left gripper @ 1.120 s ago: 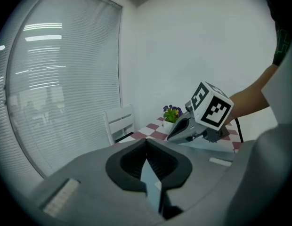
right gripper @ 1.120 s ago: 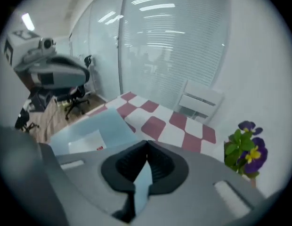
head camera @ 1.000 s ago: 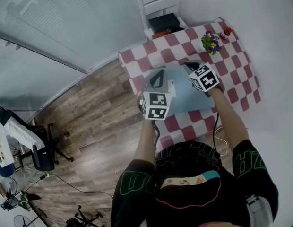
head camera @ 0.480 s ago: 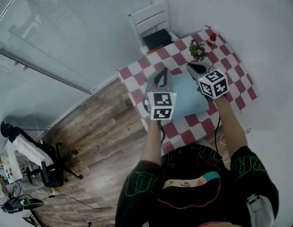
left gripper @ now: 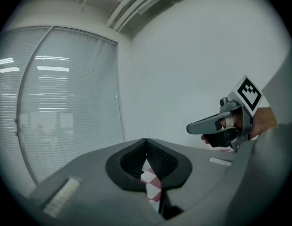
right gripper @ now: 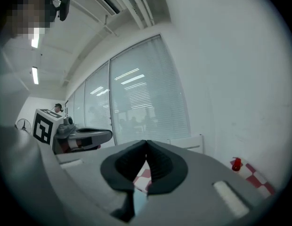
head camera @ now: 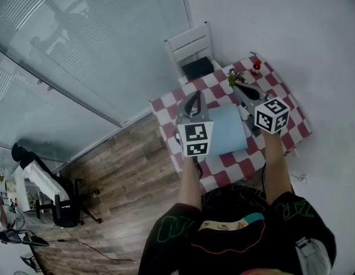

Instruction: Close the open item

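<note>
The blue item [head camera: 228,129] lies flat on the checked table [head camera: 161,105]. Only my head view shows it whole, below and between my two grippers. My left gripper [head camera: 192,101] and right gripper [head camera: 241,90] are both clenched on nothing. Their own views show the jaws meeting, with just a sliver of checks behind.

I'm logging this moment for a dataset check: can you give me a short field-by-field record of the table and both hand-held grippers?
Table: covered with a red-and-white checked cloth
Blue item: lies flat mid-table
Flowers: near the table's far edge, close to a small red object
Chair: white, behind the table, black item on its seat
Left hand-held gripper: shut, empty, raised
Right hand-held gripper: shut, empty, raised
</note>
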Demonstrator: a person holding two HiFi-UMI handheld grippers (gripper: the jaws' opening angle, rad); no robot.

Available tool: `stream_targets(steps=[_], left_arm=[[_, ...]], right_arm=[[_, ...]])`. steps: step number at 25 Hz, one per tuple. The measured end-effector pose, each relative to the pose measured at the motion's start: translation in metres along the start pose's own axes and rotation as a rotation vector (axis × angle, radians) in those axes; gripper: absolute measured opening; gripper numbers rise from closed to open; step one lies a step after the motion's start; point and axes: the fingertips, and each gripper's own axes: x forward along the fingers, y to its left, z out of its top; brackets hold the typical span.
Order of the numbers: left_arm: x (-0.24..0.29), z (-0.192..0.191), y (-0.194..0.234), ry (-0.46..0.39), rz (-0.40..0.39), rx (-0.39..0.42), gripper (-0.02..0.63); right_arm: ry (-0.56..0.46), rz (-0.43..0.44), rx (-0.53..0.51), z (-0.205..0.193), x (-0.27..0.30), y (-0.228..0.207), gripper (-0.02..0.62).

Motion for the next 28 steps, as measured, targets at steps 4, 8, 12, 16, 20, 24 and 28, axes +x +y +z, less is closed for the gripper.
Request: stream_targets(steps=[4,8,12,16,20,24,28], left_arm=[[-0.016,0.007,0.015,-0.008,0.107,-0.048,0.009],[-0.027,0.005,0.018,-0.02,0.177,-0.069,0.009],[-0.031,0.004,0.005,-0.038,0.216,-0.094,0.009],[-0.036,-0.001,-0.003,-0.038,0.23,-0.08,0.009],[-0.039,-0.011,-0.001,-0.019,0.264,-0.083,0.009],[-0.038,-0.015,-0.006,-0.012,0.27,-0.084,0.009],[-0.037,-0.014,-0.009,-0.009,0.278,-0.076,0.009]], right_arm=[[-0.026,-0.087,-0.034,0.016,-0.019,-0.012,0.002],[-0.029,-0.144,-0.109,0.016,-0.027,-0.014,0.002],[-0.053,-0.15,-0.174,0.02,-0.03,-0.013,0.002],[-0.08,-0.156,-0.229,0.022,-0.033,-0.013,0.002],[-0.081,-0.145,-0.233,0.016,-0.034,-0.018,0.002],[-0.075,-0.139,-0.241,0.012,-0.035,-0.023,0.002],[-0.08,-0.125,-0.268,0.015,-0.037,-0.023,0.002]])
